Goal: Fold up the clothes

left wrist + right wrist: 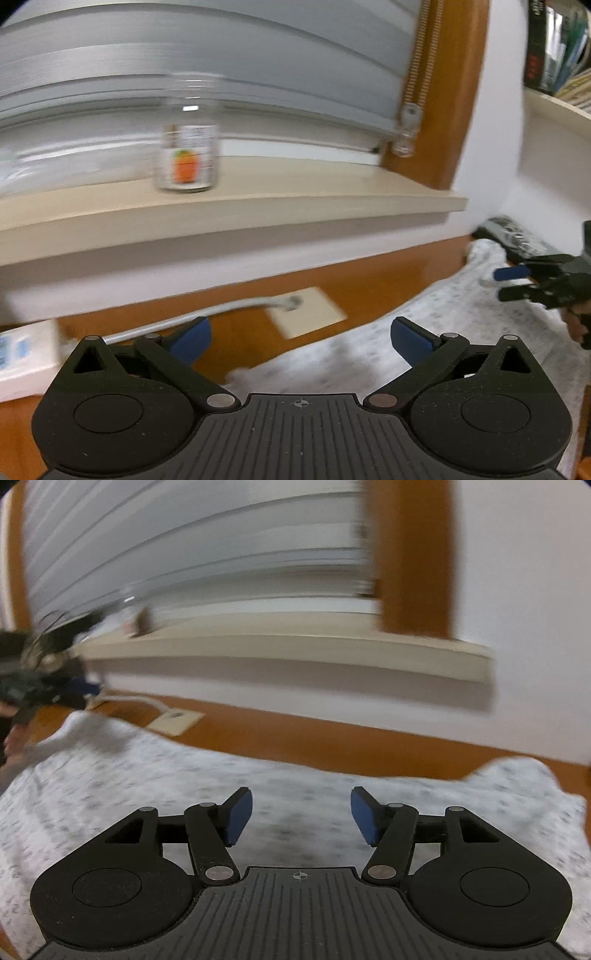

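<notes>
White speckled garment [258,775] spread across the orange wooden desk [332,738]; left tongs [301,338] and right tongs [301,818], both released, hover above it, empty, probably positioned to seize an edge

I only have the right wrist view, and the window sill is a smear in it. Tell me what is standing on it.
Observer: A clear jar with an orange picture on its label stands upright on the window sill.
Operator: Now give me the left gripper. It is just a blur at my left edge.
Observer: The left gripper is open with nothing between its fingers, above the edge of the speckled white garment.
</notes>
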Demonstrator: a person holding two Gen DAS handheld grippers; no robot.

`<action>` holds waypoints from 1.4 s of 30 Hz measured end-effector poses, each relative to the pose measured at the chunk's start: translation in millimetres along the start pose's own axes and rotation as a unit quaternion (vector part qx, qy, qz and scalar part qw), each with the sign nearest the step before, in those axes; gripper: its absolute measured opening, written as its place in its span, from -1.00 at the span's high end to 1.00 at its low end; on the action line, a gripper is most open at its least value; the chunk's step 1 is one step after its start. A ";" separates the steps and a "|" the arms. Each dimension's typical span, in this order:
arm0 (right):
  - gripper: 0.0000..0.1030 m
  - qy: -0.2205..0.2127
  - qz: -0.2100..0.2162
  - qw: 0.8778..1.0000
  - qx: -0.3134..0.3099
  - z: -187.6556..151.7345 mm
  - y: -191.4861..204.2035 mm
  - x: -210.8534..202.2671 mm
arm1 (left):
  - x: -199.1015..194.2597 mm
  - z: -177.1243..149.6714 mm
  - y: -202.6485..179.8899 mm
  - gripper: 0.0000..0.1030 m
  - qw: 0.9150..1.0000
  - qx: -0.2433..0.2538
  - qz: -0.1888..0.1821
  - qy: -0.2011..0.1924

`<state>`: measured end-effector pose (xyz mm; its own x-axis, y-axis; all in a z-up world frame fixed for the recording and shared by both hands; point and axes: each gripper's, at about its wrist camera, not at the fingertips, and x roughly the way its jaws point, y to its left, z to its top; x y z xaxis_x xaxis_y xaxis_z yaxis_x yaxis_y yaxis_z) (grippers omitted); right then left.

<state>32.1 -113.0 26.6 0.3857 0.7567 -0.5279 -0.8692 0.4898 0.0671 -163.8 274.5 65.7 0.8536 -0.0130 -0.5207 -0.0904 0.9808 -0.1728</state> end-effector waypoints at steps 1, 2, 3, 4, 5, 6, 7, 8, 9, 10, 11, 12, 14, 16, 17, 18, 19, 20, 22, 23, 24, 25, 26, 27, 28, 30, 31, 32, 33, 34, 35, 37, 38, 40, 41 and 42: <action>-0.16 0.001 0.008 1.000 -0.011 2.9 11.0 3.7 | -3.1 -2.4 5.0 -1.00 1.000 -0.007 0.003 -0.001; -0.17 0.002 0.015 1.000 -0.022 5.8 22.1 7.5 | -6.2 -4.9 9.9 -1.00 1.000 -0.014 0.006 -0.001; -0.17 0.003 0.023 0.999 -0.033 8.7 33.1 11.2 | -9.6 -8.3 13.5 -1.00 1.000 -0.019 0.005 -0.002; -0.17 0.003 0.031 0.999 -0.041 10.3 44.3 13.5 | -13.3 -12.5 16.3 -1.00 1.000 -0.023 0.002 -0.003; -0.17 0.003 0.040 0.998 -0.048 11.3 55.6 15.2 | -15.6 -15.2 17.8 -0.99 1.000 -0.026 -0.001 -0.003; -0.17 0.003 0.050 0.997 -0.056 12.3 66.9 16.8 | -17.3 -17.7 17.6 -0.98 1.000 -0.027 -0.005 -0.003; -0.16 0.005 0.059 0.996 -0.064 12.5 78.9 20.2 | -18.0 -19.8 17.0 -0.96 1.000 -0.027 -0.009 -0.002; -0.16 0.008 0.069 0.995 -0.073 12.4 91.3 24.2 | -17.8 -21.3 16.5 -0.91 1.000 -0.026 -0.013 0.001; -0.15 0.010 0.078 0.994 -0.082 12.3 103.6 28.2 | -17.6 -22.9 16.1 -0.87 1.000 -0.026 -0.017 0.004; -0.15 0.013 0.088 0.992 -0.090 12.2 115.9 32.3 | -17.5 -24.4 15.6 -0.76 0.999 -0.026 -0.021 0.007; -0.15 0.016 0.097 0.990 -0.099 12.1 128.3 36.3 | -16.7 -25.5 15.0 -0.61 0.999 -0.025 -0.025 0.011; -0.12 0.018 0.107 0.988 -0.108 12.0 140.6 40.3 | -15.4 -25.8 14.8 -0.45 0.999 -0.025 -0.029 0.017; -0.04 0.023 0.126 0.984 -0.125 11.8 165.3 48.4 | -10.2 -27.3 17.0 -0.29 0.998 -0.026 -0.041 0.026; 0.09 0.028 0.144 0.979 -0.141 11.3 188.8 55.7 | -4.2 -28.8 23.8 -0.21 0.997 -0.035 -0.056 0.036; 0.11 0.029 0.152 0.977 -0.148 10.7 199.4 58.5 | -0.5 -29.0 27.1 -0.21 0.997 -0.040 -0.058 0.042; 0.11 0.031 0.161 0.974 -0.155 10.1 210.1 61.3 | 2.9 -29.0 29.1 -0.18 0.997 -0.043 -0.053 0.047; 0.11 0.032 0.166 0.972 -0.162 9.5 219.9 63.5 | 5.8 -28.9 31.1 -0.18 0.997 -0.044 -0.047 0.051; 0.11 0.032 0.169 0.970 -0.169 8.9 229.3 65.4 | 7.5 -28.8 33.2 -0.19 0.997 -0.045 -0.044 0.053; 0.11 0.033 0.170 0.967 -0.186 7.3 243.6 68.2 | 9.6 -27.6 37.1 -0.22 0.996 -0.052 -0.049 0.053; 0.11 0.034 0.166 0.966 -0.196 6.3 250.3 70.0 | 11.2 -26.9 38.3 -0.22 0.996 -0.056 -0.053 0.055; 0.11 0.035 0.164 0.965 -0.201 5.5 254.1 71.7 | 12.5 -26.0 38.7 -0.19 0.995 -0.056 -0.055 0.057; 0.11 0.035 0.162 0.965 -0.204 4.8 256.5 73.5 | 13.6 -25.0 38.0 -0.17 0.995 -0.052 -0.053 0.059; 0.12 0.034 0.161 0.964 -0.207 4.1 259.0 75.3 | 14.7 -24.0 36.7 -0.06 0.996 -0.047 -0.051 0.061; 0.25 0.032 0.161 0.965 -0.204 4.3 258.9 75.8 | 15.9 -23.1 35.5 0.18 0.996 -0.042 -0.049 0.063; 0.47 0.029 0.163 0.966 -0.199 4.8 257.6 75.8 | 15.9 -22.5 34.7 0.56 0.996 -0.039 -0.050 0.063; 0.71 0.017 0.165 0.969 -0.182 7.2 252.8 72.6 | 13.7 -21.8 33.4 0.76 0.996 -0.035 -0.053 0.060; 0.83 0.011 0.166 0.970 -0.177 8.6 251.4 70.4 | 10.9 -21.0 32.2 0.79 0.997 -0.032 -0.054 0.055; 0.85 0.004 0.167 0.971 -0.174 10.0 250.4 68.2 | 7.4 -19.9 31.1 0.82 0.997 -0.030 -0.054 0.050; 0.86 -0.003 0.167 0.971 -0.170 11.5 249.4 66.0 | 3.9 -18.9 30.0 0.82 0.997 -0.028 -0.055 0.045; 0.87 -0.011 0.167 0.972 -0.168 12.7 248.9 62.6 | -0.9 -16.9 28.6 0.82 0.997 -0.025 -0.056 0.039; 0.87 -0.020 0.167 0.972 -0.165 13.9 248.6 58.7 | -6.6 -14.3 26.8 0.86 0.998 -0.021 -0.057 0.032; 0.88 -0.032 0.174 0.971 -0.163 17.8 250.8 53.1 | -18.9 -8.3 24.5 0.86 0.998 -0.015 -0.060 0.019; 0.88 -0.037 0.177 0.970 -0.162 19.9 252.2 50.5 | -25.6 -5.0 22.8 0.87 0.998 -0.011 -0.059 0.011; 0.88 -0.046 0.183 0.969 -0.161 23.2 256.2 46.7 | -39.6 1.4 21.7 0.87 0.998 -0.004 -0.060 0.001; 0.88 -0.050 0.185 0.968 -0.163 24.1 259.4 46.0 | -45.5 3.4 22.8 0.87 0.998 -0.003 -0.057 -0.003; 0.88 -0.053 0.187 0.967 -0.165 25.0 262.5 45.3 | -50.7 4.4 24.7 0.87 0.999 -0.002 -0.053 -0.007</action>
<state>-170.8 60.7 41.5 0.0397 0.9030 -0.4277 -0.9987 0.0220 -0.0462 -207.0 300.3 91.5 0.8654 -0.1141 -0.4879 -0.0013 0.9732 -0.2299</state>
